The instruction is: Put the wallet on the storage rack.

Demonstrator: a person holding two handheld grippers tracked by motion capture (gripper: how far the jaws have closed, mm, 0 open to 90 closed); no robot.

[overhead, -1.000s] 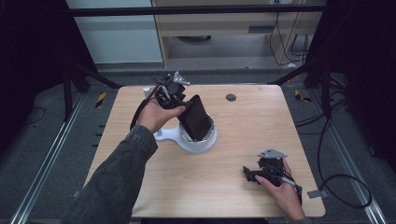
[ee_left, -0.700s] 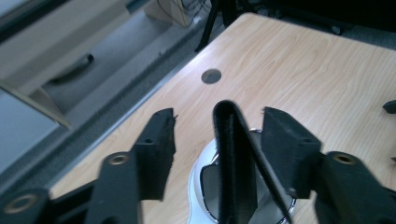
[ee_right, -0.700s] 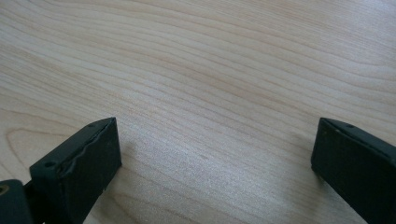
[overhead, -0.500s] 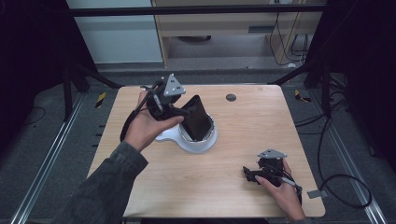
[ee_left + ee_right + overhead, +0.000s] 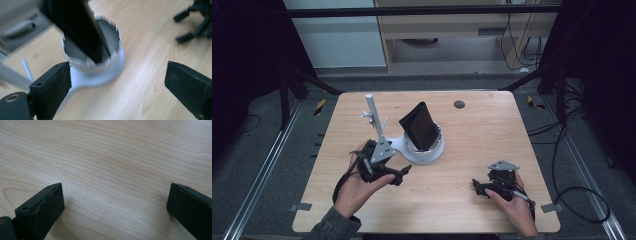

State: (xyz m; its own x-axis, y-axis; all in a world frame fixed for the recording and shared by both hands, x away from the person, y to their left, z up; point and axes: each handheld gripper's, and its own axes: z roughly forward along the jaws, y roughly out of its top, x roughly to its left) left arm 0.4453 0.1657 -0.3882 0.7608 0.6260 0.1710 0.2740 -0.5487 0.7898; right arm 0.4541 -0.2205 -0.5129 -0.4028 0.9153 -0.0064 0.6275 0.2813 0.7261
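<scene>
Near the bench (image 5: 452,200) middle, the black wallet (image 5: 419,126) stands tilted in the white ring holder (image 5: 432,150), lower edge down inside the ring, leaning on the rim, so the holder props it and I need not; my left gripper (image 5: 399,174) sits just beside the holder's flat tail, on my side of it, fingers (image 5: 53,86) spread wide, having just been opening, nothing between them; from the left gripper view the wallet and ring are ahead of the fingers, not touched, picture blurred; judgement: wallet is parked, left hand is clear of it; a thin white post (image 5: 373,116) stands to the left of the holder, purpose unclear; my right gripper (image 5: 482,190) rests low on the bench near the right front corner, well apart from the holder, fingers (image 5: 42,210) released over bare wood, idle; no brand, label or writing readable anywhere on wallet, holder or bench.
</scene>
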